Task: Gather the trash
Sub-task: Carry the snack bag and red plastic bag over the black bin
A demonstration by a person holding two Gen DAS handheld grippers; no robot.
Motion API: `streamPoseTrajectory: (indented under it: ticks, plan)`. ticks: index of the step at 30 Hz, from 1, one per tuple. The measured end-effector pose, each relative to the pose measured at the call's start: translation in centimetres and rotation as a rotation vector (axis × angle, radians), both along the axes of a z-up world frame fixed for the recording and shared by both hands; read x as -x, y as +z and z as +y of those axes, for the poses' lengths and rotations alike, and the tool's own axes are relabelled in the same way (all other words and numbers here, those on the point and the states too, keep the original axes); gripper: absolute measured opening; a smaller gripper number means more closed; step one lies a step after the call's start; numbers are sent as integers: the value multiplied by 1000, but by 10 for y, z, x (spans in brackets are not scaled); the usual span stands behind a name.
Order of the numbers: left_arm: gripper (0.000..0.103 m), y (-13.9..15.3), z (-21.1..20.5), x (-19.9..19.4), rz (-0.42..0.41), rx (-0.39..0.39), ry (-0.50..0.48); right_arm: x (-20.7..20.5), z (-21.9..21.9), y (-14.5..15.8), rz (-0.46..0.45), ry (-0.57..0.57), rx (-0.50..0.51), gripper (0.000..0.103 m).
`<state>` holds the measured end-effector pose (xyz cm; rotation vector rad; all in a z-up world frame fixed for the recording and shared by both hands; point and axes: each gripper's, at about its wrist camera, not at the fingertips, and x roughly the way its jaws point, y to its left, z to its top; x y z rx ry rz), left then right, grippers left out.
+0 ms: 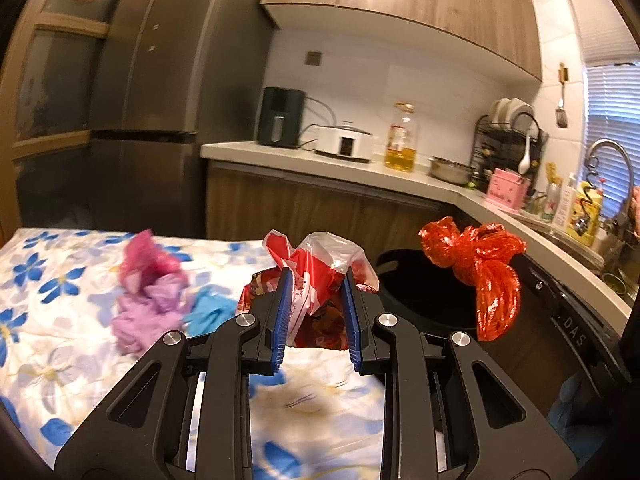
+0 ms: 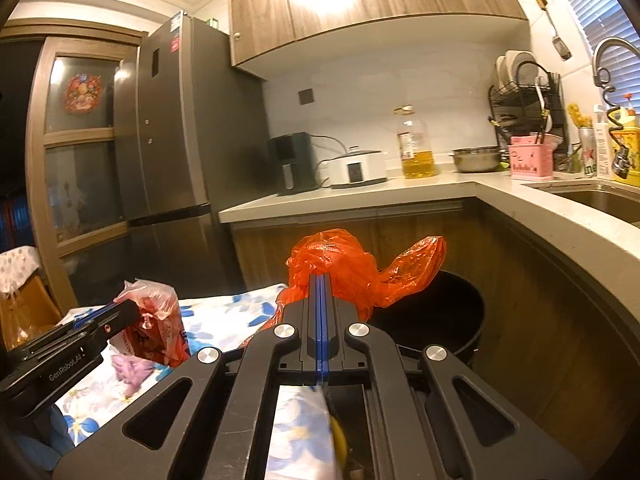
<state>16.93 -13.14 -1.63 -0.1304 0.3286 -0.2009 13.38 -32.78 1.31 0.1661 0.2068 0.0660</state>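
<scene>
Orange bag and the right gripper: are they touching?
Touching. The right wrist view shows the right gripper with its jaws shut flat on the orange bag, whose plastic bunches out past them, above the black bin.

glossy crinkled plastic orange bag, matt printed cloth tablecloth, smooth black plastic bin

red plastic bags: 2 | purple bags: 2 | blue gloves: 1 | black bins: 1 | grippers: 2

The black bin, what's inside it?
The black bin looks dark inside; no trash shows. The orange bag, pinched in the right gripper, covers part of its opening, and the bottom stays hidden.
</scene>
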Motion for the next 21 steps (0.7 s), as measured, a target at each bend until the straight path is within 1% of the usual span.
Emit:
streamPoseTrajectory:
  ticks: [9, 13, 21]
  plan:
    - [23, 10, -49, -22, -21, -4, -94, -5, -29, 2, -5, -66, 1, 1]
    - [23, 11, -72, -34, -24, -18, -134, -10, -40, 2, -6, -88, 0, 1]
    - [23, 12, -105, -60, -16, -33, -175, -20, -54, -2, 0, -112, -11, 1]
